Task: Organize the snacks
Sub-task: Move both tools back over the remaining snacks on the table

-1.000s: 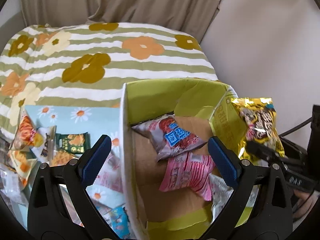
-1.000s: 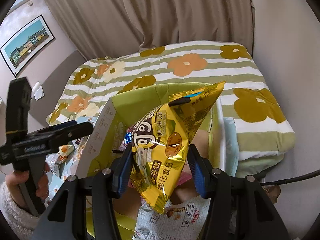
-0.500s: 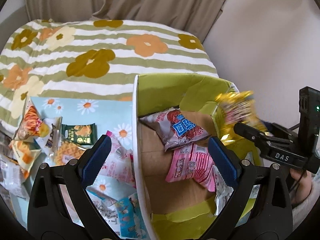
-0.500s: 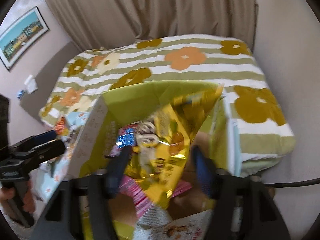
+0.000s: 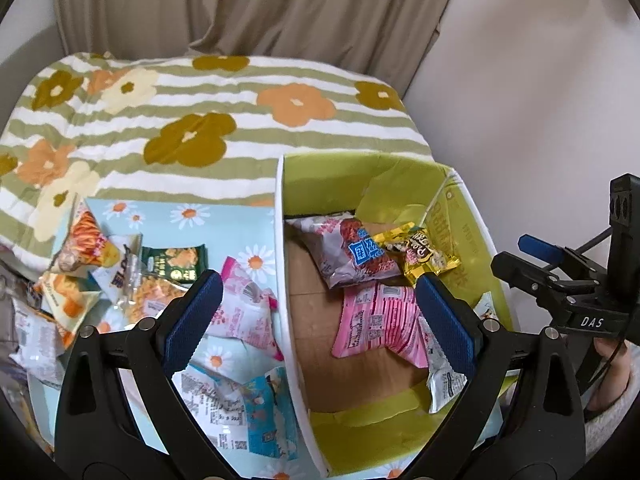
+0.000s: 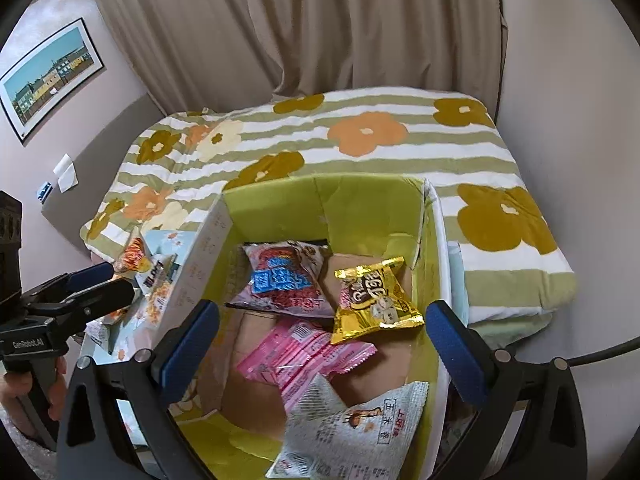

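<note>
A green cardboard box (image 6: 360, 196) stands open on the bed. Inside lie a gold snack bag (image 6: 376, 300), a grey-and-red bag with a blue label (image 6: 286, 280), a pink bag (image 6: 304, 356) and a white bag (image 6: 360, 436). The gold bag also shows in the left wrist view (image 5: 420, 252). My right gripper (image 6: 324, 344) is open and empty above the box. My left gripper (image 5: 320, 320) is open and empty, straddling the box's left wall (image 5: 286, 280). Several loose snack bags (image 5: 120, 272) lie on a blue daisy cloth left of the box.
The bed has a green-striped flowered cover (image 5: 192, 120). A beige curtain (image 6: 320, 28) hangs behind it. A wall (image 5: 540, 80) stands close on the right. A framed picture (image 6: 48, 76) hangs on the left wall. The right gripper shows at the right edge of the left wrist view (image 5: 560, 280).
My right gripper opened and let go of the gold snack bag, which dropped into the box onto the other bags. The left gripper shifted slightly and stays open.
</note>
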A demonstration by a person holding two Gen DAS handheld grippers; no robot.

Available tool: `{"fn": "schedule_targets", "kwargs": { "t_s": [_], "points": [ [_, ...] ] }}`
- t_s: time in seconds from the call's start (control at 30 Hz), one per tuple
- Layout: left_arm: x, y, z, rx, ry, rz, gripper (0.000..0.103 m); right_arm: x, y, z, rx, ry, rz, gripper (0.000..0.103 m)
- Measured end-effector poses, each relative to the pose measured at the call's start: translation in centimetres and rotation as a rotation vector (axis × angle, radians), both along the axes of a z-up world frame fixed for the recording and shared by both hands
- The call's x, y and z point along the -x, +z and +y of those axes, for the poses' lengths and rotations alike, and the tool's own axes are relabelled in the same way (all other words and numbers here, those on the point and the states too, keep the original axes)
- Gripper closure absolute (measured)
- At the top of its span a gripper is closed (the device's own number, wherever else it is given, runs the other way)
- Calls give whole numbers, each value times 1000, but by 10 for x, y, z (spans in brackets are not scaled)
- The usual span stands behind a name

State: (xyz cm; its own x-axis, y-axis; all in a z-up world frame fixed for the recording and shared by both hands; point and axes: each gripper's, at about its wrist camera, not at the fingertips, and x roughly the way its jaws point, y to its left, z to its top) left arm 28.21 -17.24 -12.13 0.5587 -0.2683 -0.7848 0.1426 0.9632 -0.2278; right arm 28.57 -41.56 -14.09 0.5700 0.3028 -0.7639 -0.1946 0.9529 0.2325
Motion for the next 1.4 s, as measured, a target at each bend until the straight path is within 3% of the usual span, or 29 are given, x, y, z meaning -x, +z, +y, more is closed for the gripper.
{"fn": "schedule_targets", "kwargs": {
  "t_s": [0.43,0.73,1.1,1.4],
  "points": [
    [44,27,39,-38,59,-28,6,26,34,39,-11,89,-71,0],
    [97,48,131,-52,118,-87,6,77,57,125,28,122,-183,0],
    [144,41,254,-54,133,-64,6,119,34,234,-5,120,-140,0],
    [144,-5,308,-69,102,-2,6,126,-13,301,60,211,-123,0]
  ]
}}
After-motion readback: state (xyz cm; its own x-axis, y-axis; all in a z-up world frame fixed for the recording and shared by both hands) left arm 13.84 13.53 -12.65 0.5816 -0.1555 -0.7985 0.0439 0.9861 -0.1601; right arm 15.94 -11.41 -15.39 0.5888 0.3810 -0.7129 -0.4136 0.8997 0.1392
